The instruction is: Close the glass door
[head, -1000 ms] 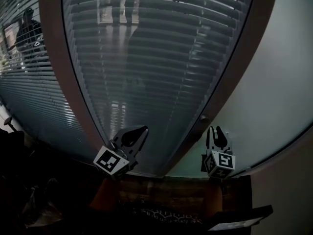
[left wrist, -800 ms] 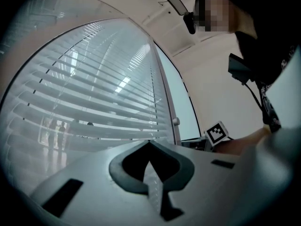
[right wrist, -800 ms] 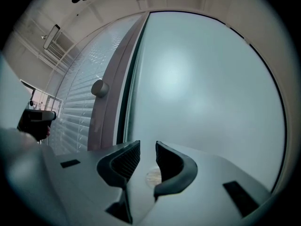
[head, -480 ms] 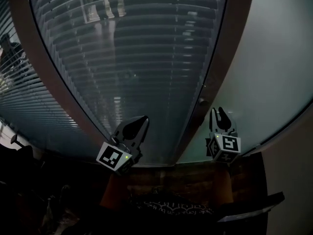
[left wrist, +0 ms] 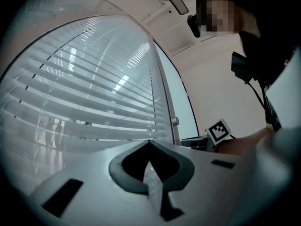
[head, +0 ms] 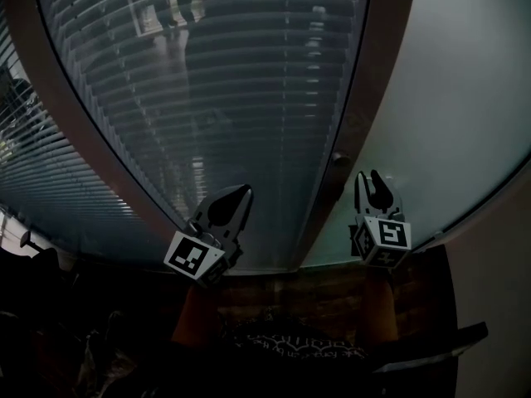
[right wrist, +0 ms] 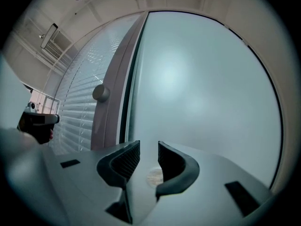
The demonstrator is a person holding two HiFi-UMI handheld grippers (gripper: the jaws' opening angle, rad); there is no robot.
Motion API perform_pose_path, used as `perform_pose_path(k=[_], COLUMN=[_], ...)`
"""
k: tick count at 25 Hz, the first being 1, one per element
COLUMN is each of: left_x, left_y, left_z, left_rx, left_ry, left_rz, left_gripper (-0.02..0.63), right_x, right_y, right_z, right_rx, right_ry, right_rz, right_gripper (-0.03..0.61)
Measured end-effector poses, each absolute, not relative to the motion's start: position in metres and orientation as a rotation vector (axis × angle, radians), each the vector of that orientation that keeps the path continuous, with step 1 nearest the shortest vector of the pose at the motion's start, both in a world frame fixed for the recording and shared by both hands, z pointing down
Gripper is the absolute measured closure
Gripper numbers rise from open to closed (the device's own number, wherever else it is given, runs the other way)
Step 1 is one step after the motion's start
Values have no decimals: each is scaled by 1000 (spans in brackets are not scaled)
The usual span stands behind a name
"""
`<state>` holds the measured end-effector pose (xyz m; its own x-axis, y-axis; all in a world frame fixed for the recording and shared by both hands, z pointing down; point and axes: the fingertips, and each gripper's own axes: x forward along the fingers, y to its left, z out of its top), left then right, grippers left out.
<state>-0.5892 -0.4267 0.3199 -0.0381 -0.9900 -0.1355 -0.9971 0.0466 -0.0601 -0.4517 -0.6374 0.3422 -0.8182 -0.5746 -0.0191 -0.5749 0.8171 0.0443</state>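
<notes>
Left gripper (head: 235, 199), head view: its jaws are sitting closed tip to tip, holding nothing. It is pointing at the lower part of the glass door (head: 241, 98), left of the brown door frame (head: 365, 106).
Right gripper (head: 370, 181), same view: its jaws are standing apart and empty. It is hovering just right of the round knob (head: 338, 160), in front of the frosted panel (head: 456, 98).
Glass door, same view: it is filling the far middle, with horizontal blinds (head: 166, 139) showing behind the glass. Its knob edge is lying alongside the frosted panel; whether the two are meeting cannot be told here.

Left gripper view: the left gripper (left wrist: 149, 145) is showing both jaws pressed together with nothing between them. The glass door (left wrist: 94, 79) is spreading across the left and far side, and the knob (left wrist: 175, 121) is sitting at its right edge. The right gripper's marker cube (left wrist: 219, 131) is showing near, at the right.

Right gripper view: the right gripper (right wrist: 149, 157) is holding its ribbed jaws parted with a clear gap, gripping nothing, and is facing the frosted panel (right wrist: 202, 79). The door frame (right wrist: 110, 112) and knob (right wrist: 100, 93) are rising to the left, with a dark line running between frame and panel. The left gripper (right wrist: 37, 121) is showing at the left edge.
</notes>
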Motion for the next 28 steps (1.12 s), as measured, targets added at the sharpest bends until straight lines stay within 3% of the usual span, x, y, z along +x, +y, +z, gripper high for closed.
perform_pose_path(k=[5, 10, 28], left_x=[-573, -563, -559], left_y=[-432, -431, -434], left_z=[322, 313, 291], left_rx=[-2103, -2127, -2099], left_ry=[2154, 2126, 2205], left_rz=[65, 64, 134], left_gripper=[611, 611, 611], right_x=[-432, -428, -419], right_y=[-622, -606, -565], right_z=[328, 319, 301], right_rx=[-937, -941, -897], right_ry=[2940, 2929, 2912], right_rz=[125, 155, 203], right_gripper=[472, 573, 575])
